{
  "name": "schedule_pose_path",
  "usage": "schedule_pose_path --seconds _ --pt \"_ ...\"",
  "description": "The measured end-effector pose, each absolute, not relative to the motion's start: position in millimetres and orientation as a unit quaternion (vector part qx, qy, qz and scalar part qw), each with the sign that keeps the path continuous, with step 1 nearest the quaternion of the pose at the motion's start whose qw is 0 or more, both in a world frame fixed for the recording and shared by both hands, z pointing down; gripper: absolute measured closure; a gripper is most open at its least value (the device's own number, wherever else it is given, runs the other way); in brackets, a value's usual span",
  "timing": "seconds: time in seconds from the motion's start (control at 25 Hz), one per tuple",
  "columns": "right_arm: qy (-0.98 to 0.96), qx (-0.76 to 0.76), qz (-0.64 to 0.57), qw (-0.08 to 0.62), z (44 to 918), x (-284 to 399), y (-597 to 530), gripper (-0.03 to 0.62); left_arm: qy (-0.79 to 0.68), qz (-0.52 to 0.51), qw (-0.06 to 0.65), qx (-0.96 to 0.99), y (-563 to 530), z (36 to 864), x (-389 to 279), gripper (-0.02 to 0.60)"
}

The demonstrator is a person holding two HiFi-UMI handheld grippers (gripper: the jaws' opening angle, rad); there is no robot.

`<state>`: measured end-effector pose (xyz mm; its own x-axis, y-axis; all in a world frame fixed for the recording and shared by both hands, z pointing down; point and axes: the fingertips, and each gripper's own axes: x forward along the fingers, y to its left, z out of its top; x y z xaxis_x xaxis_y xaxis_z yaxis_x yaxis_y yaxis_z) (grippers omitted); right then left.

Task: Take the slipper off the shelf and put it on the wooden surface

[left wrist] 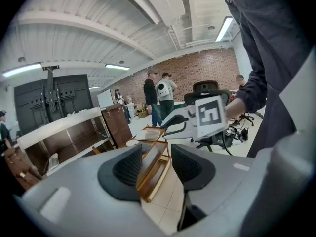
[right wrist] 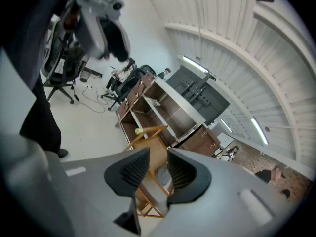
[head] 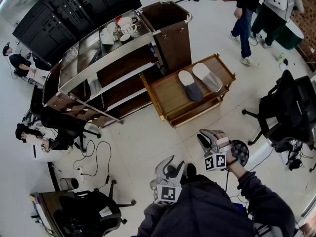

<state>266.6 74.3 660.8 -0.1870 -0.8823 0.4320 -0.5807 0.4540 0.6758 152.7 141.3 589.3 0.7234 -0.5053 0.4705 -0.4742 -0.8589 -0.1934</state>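
Note:
Two slippers lie side by side on the low wooden stand (head: 165, 90), a dark grey one (head: 190, 86) and a light grey one (head: 207, 76). Another pale slipper (head: 94, 86) leans inside the long shelf cart (head: 106, 58). My left gripper (head: 172, 168) and right gripper (head: 210, 138) hover over the floor well short of the stand, both open with nothing between their pads. In the left gripper view the left gripper (left wrist: 157, 164) frames the stand (left wrist: 154, 168), and the right gripper (left wrist: 197, 120) crosses ahead. The right gripper (right wrist: 158, 169) looks at the stand (right wrist: 147, 149) and shelf (right wrist: 173, 113).
White cups and dishes (head: 121, 28) sit on the cart's top. A tall brown bin (head: 170, 31) stands at its end. Office chairs (head: 289, 110) are at the right and lower left (head: 84, 209). People stand at the top right (head: 244, 19) and sit at the left (head: 39, 137). Cables (head: 94, 157) lie on the floor.

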Motion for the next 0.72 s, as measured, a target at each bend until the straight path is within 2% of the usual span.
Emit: schedule_pose_path --seconds 0.12,0.28,0.52,0.6,0.72 --pt "-0.723 0.469 -0.196 0.468 722 318 -13 0.445 0.276 -0.266 0.015 -0.924 121 596 155 0.387" --pt "-0.685 0.448 -0.194 0.542 796 380 -121 0.419 0.308 -0.281 -0.018 -0.909 90 616 152 0.385" --pt "-0.648 0.358 -0.204 0.641 897 406 -194 0.411 0.357 -0.310 -0.076 -0.878 48 656 133 0.374" --pt "-0.629 0.328 -0.213 0.671 921 412 -201 0.390 0.353 -0.318 -0.094 -0.875 36 672 136 0.372" --pt "-0.606 0.314 -0.225 0.696 939 416 -208 0.391 0.339 -0.328 -0.094 -0.877 23 681 138 0.374"
